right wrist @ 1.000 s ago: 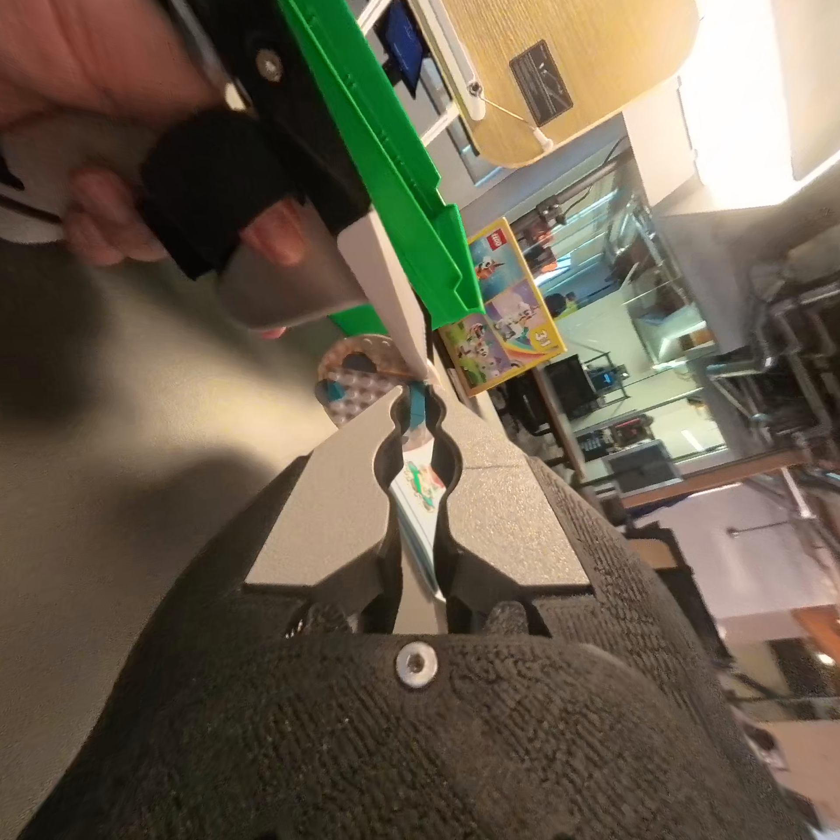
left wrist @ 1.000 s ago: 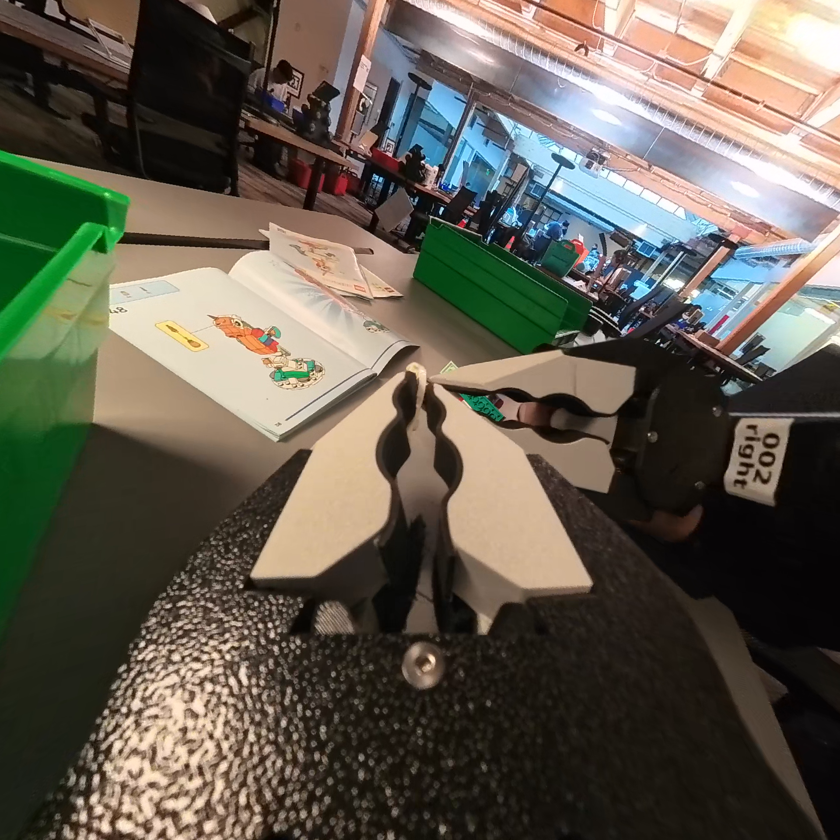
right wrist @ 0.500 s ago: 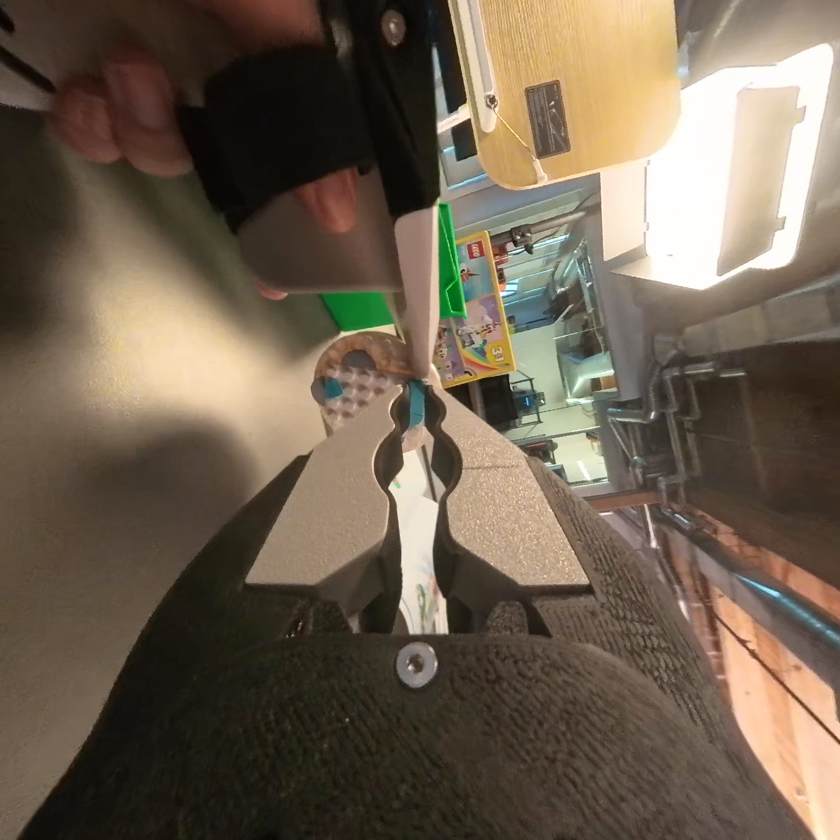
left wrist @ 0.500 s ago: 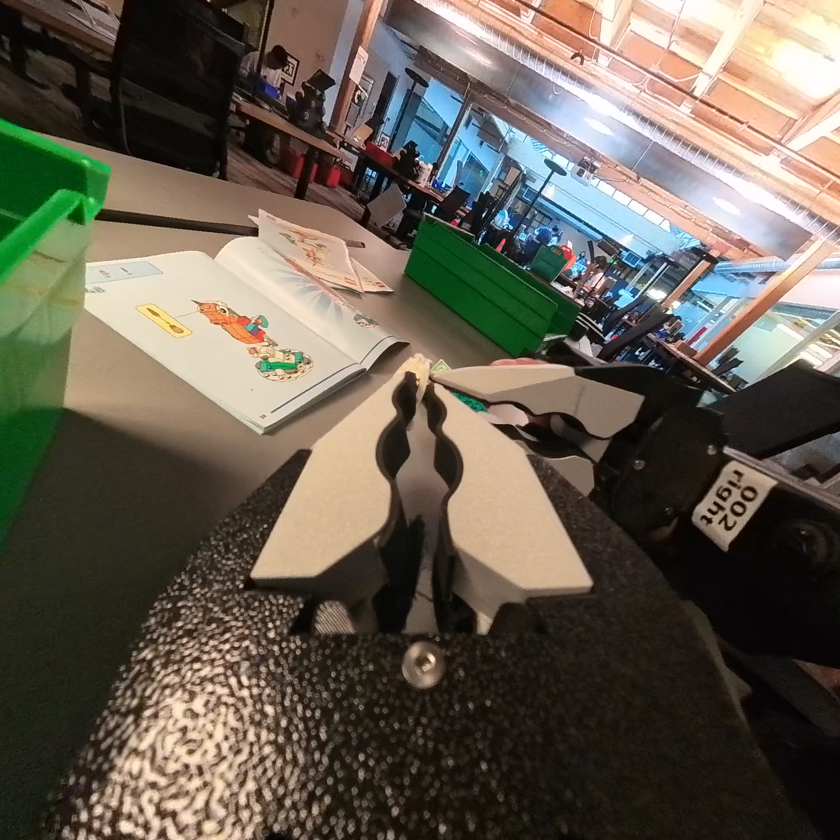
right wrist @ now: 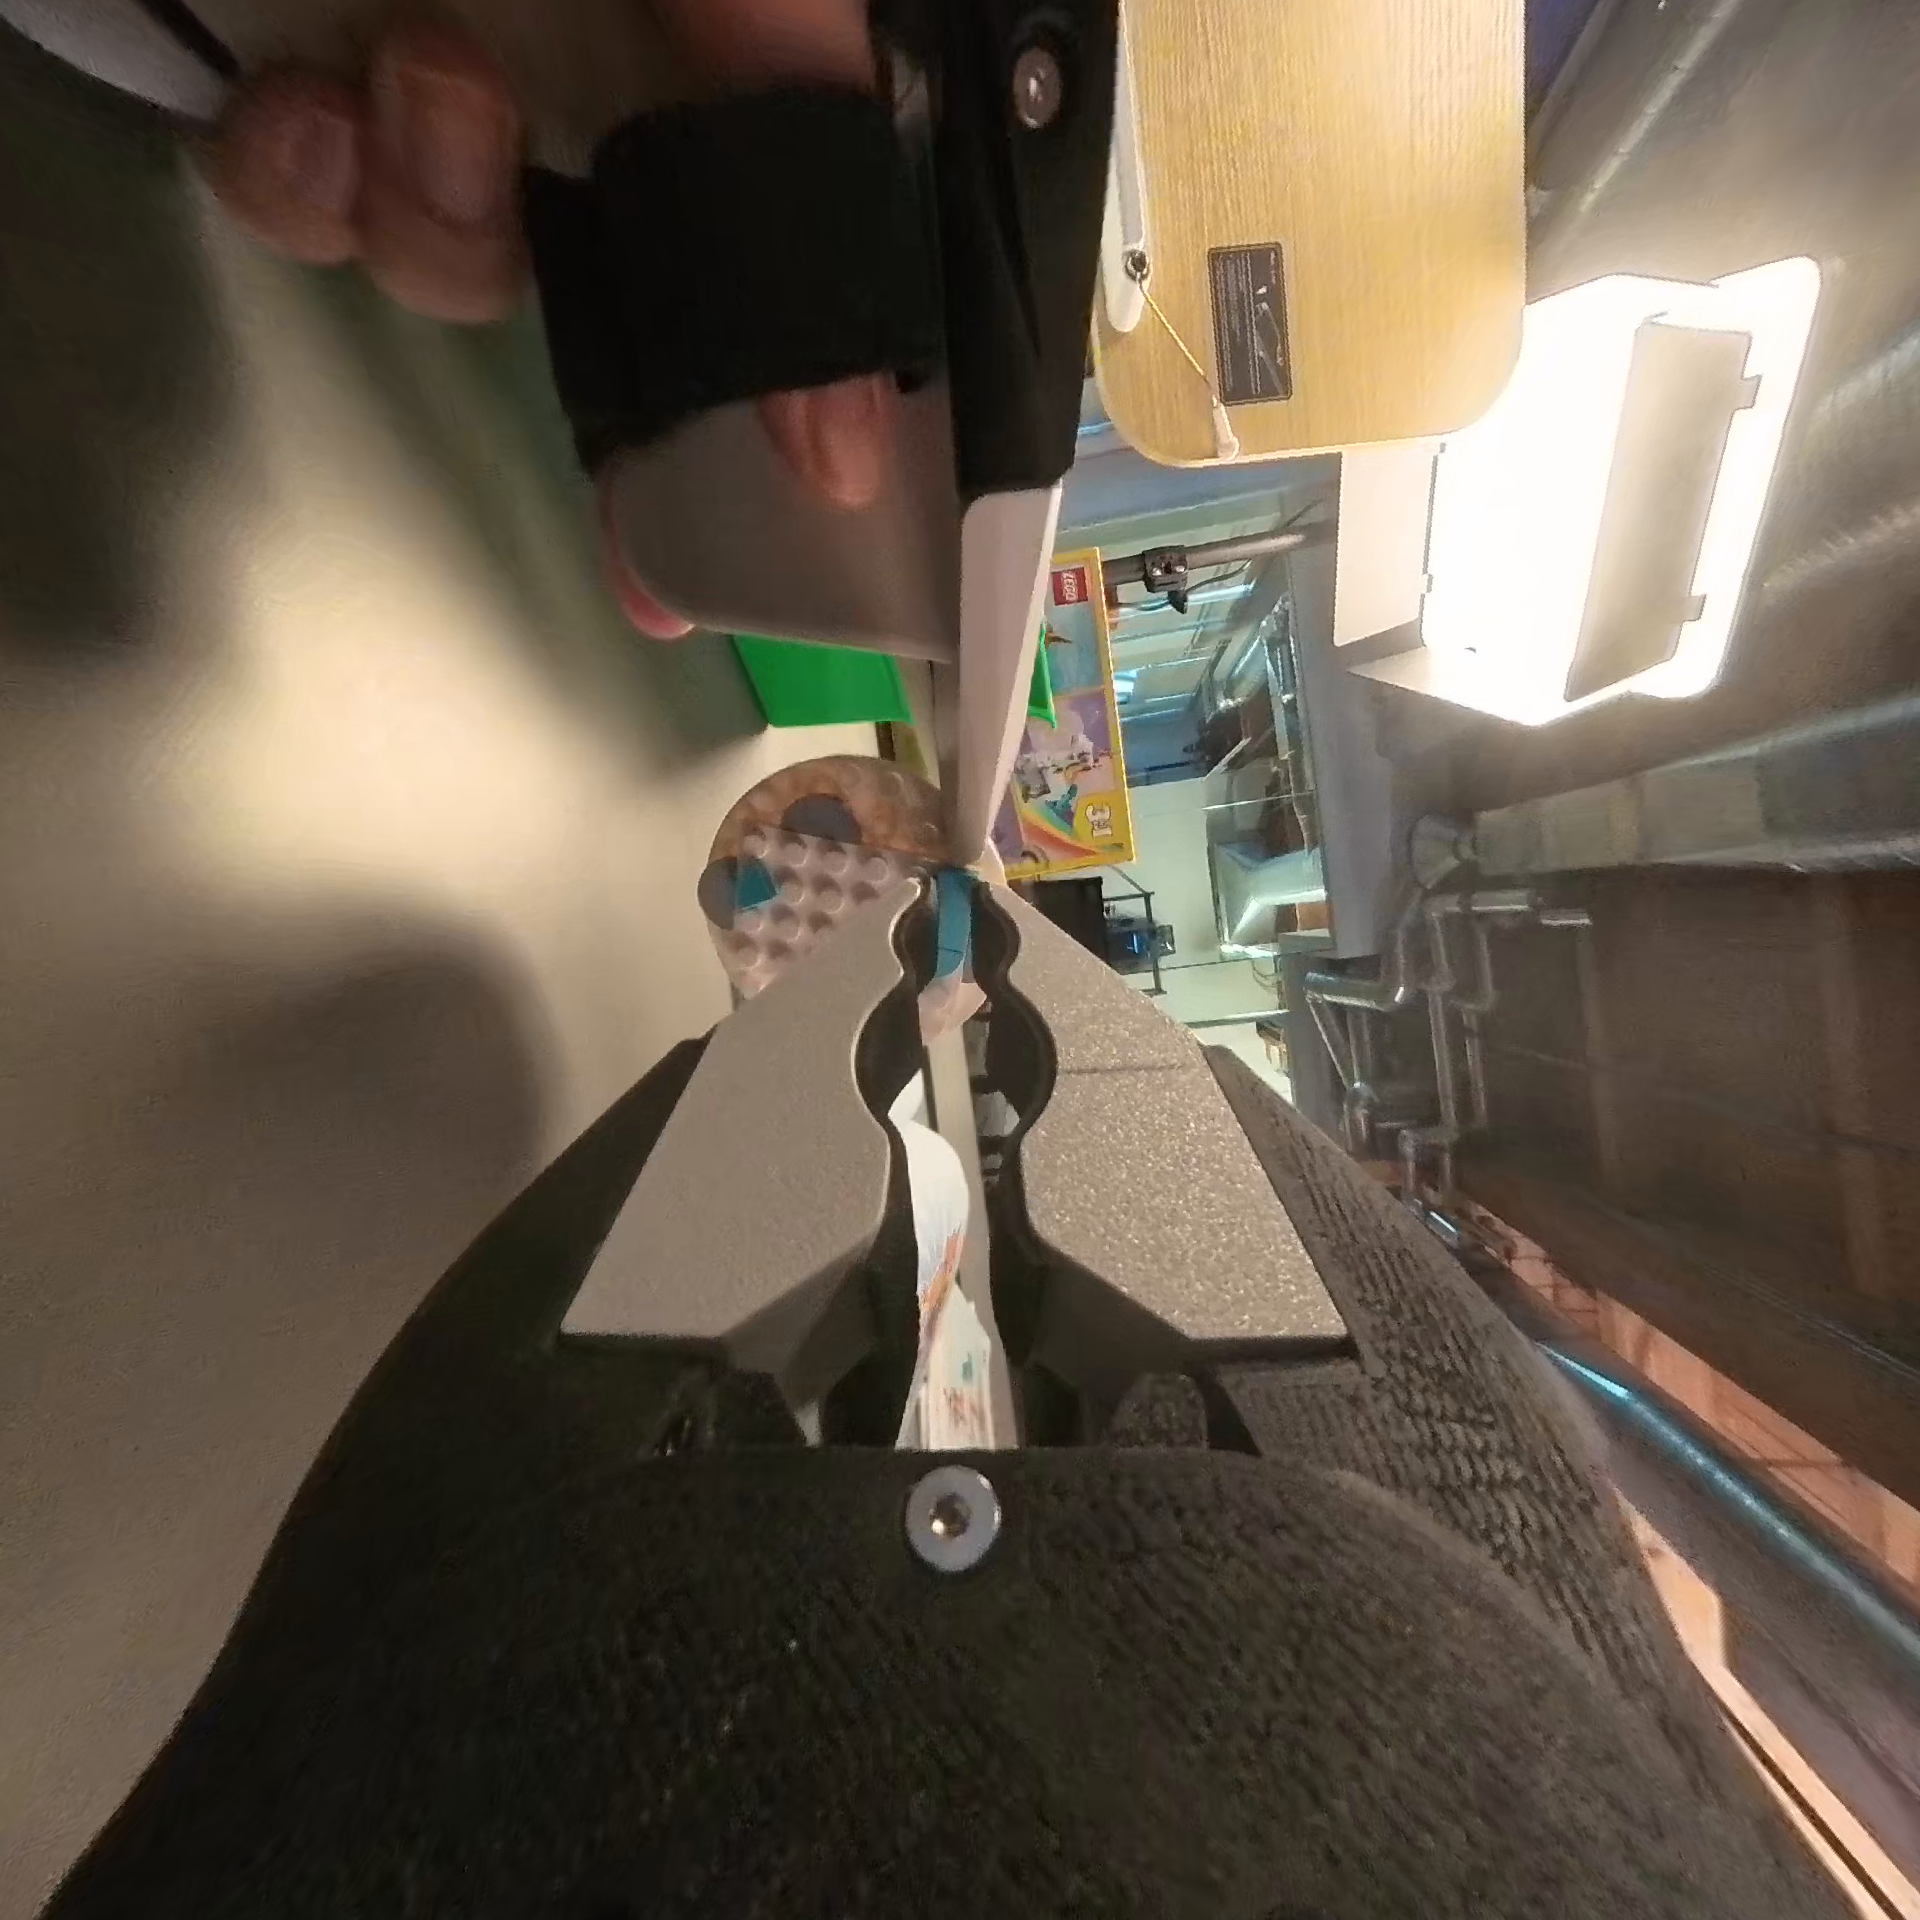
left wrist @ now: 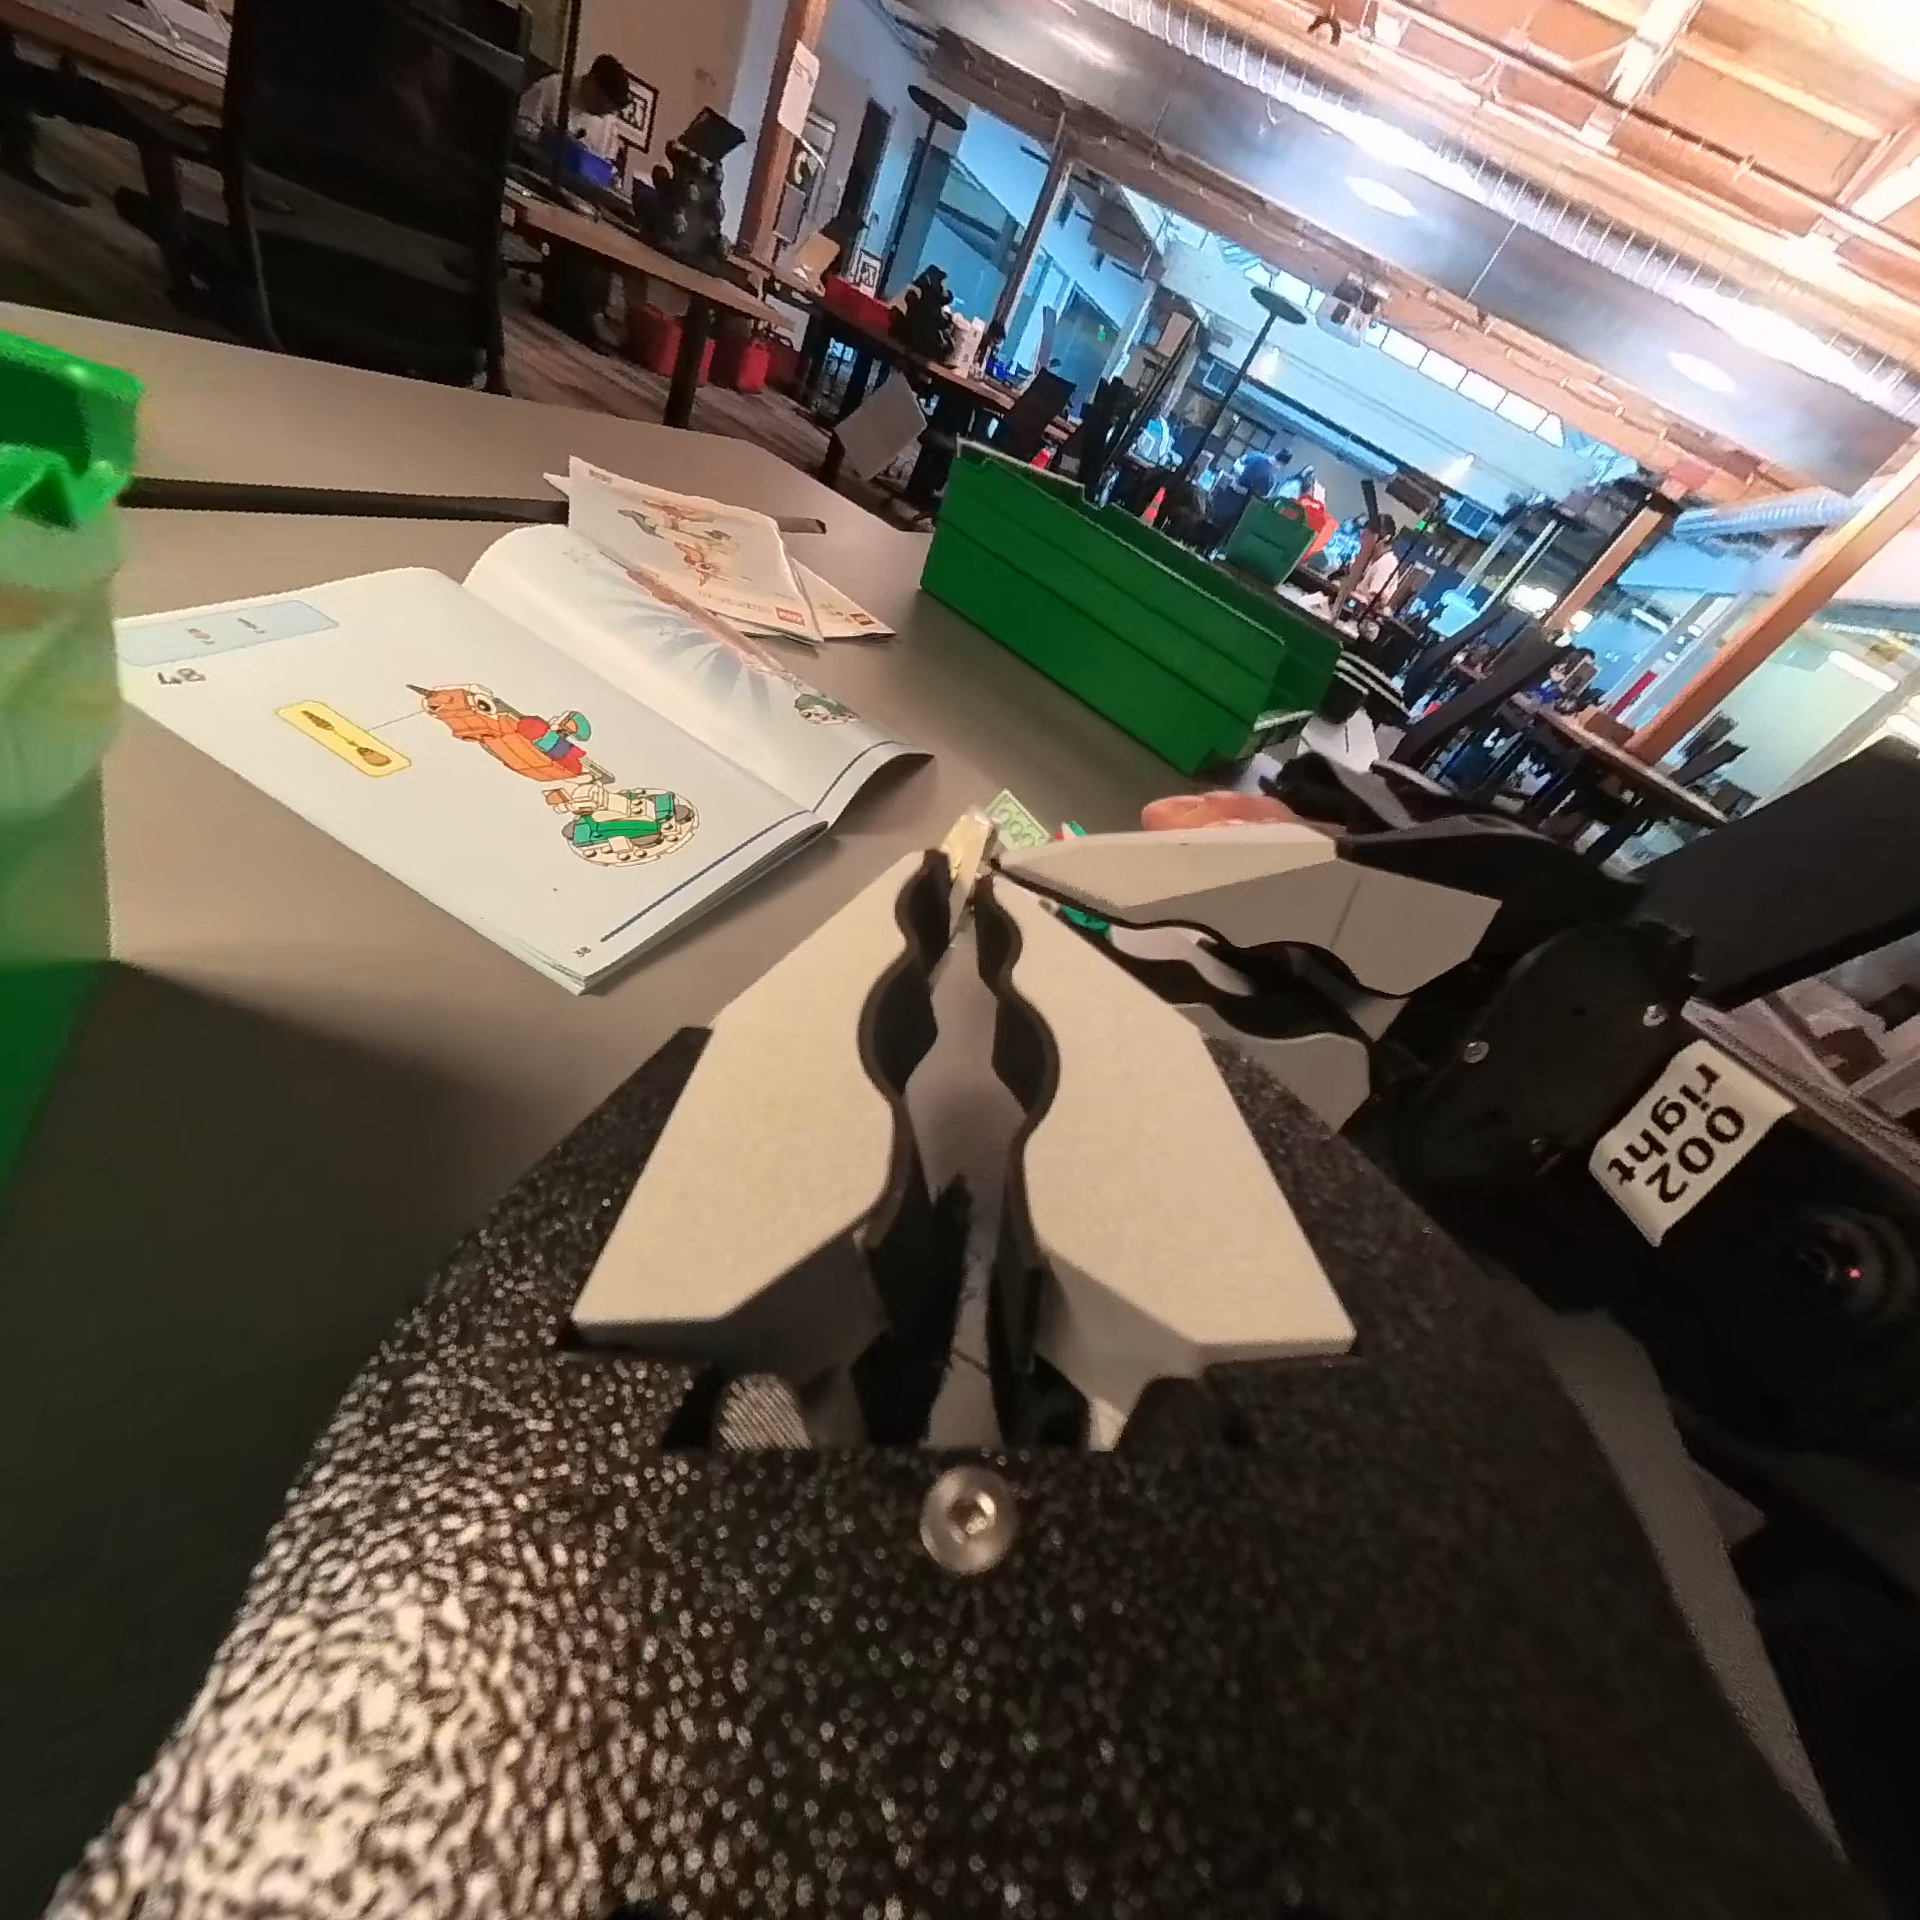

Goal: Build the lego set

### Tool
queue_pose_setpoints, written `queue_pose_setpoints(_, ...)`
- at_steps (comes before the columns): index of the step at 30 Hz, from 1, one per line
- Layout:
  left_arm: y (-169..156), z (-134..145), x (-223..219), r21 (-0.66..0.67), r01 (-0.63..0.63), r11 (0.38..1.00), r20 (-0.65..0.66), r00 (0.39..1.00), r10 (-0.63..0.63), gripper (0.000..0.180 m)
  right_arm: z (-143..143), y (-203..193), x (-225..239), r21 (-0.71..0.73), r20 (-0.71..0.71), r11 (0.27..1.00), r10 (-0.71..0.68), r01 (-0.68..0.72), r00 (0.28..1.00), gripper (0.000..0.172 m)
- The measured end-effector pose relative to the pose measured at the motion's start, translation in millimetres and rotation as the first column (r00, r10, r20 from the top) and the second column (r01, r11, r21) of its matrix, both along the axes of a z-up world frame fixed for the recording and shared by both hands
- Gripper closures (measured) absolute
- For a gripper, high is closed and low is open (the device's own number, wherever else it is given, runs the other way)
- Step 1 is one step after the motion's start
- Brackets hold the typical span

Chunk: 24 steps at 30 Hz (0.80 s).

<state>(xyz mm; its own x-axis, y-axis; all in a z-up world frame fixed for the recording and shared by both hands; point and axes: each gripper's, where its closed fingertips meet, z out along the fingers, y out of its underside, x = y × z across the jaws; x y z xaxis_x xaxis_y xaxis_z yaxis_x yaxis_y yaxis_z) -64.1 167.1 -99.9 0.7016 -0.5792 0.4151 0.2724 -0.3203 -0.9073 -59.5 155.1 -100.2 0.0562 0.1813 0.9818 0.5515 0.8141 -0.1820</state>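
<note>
My left gripper (left wrist: 961, 883) is shut on a small cream piece (left wrist: 968, 837) that sticks out of its tips. My right gripper (right wrist: 951, 904) is shut on a teal piece (right wrist: 951, 930) at the rim of a round studded plate (right wrist: 821, 883), tan and white with dark blue parts. In the left wrist view the right gripper (left wrist: 1023, 868) comes in from the right, tip to tip with mine, a teal bit (left wrist: 1086, 920) between its fingers. In the right wrist view the left gripper (right wrist: 971, 831) comes down from above, and its tip touches the plate's rim beside the teal piece. Both are held above the grey table (left wrist: 312, 1039).
An open instruction booklet (left wrist: 468, 748) and loose leaflets (left wrist: 707, 561) lie on the table. Stacked green bins (left wrist: 1122, 623) stand behind them, another green bin (left wrist: 52, 520) at the left. A colourful box (right wrist: 1081, 727) and a green bin (right wrist: 821, 686) stand beyond the plate. Left and right tips are no more than a few centimetres apart.
Both grippers have turned together, so the background has rolled in each view. The tips have stayed together at the plate's rim. Both grasps look unchanged.
</note>
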Motion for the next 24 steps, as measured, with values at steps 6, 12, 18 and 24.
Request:
queue_pose_setpoints(6, -1.6, -2.9, 6.8, 0.006, 0.018, 1.0, -0.056, 0.998, -0.018, 0.179, -2.0, -6.0, 9.7, 0.005, 0.01, 1.0, 0.019, -0.019, 1.0, 0.168)
queue_pose_setpoints(12, 11.9, -6.9, -19.3, -0.049, -0.09, 0.995, -0.014, 0.996, 0.089, 0.18, -3.2, -23.5, 10.7, -0.026, -0.033, 0.996, 0.083, -0.084, 0.996, 0.172)
queue_pose_setpoints(18, 3.6, -8.9, 6.4, -0.073, 0.031, 0.997, 0.004, 1.0, -0.031, 0.18, -14.1, 2.7, 8.7, -0.303, -0.091, 0.953, -0.014, -0.014, 0.996, 0.162)
queue_pose_setpoints(24, 1.0, -11.1, 12.2, -0.09, 0.07, 0.994, 0.003, 0.998, -0.07, 0.18, -16.9, 8.5, 5.8, -0.36, -0.103, 0.933, -0.055, 0.014, 0.993, 0.165)
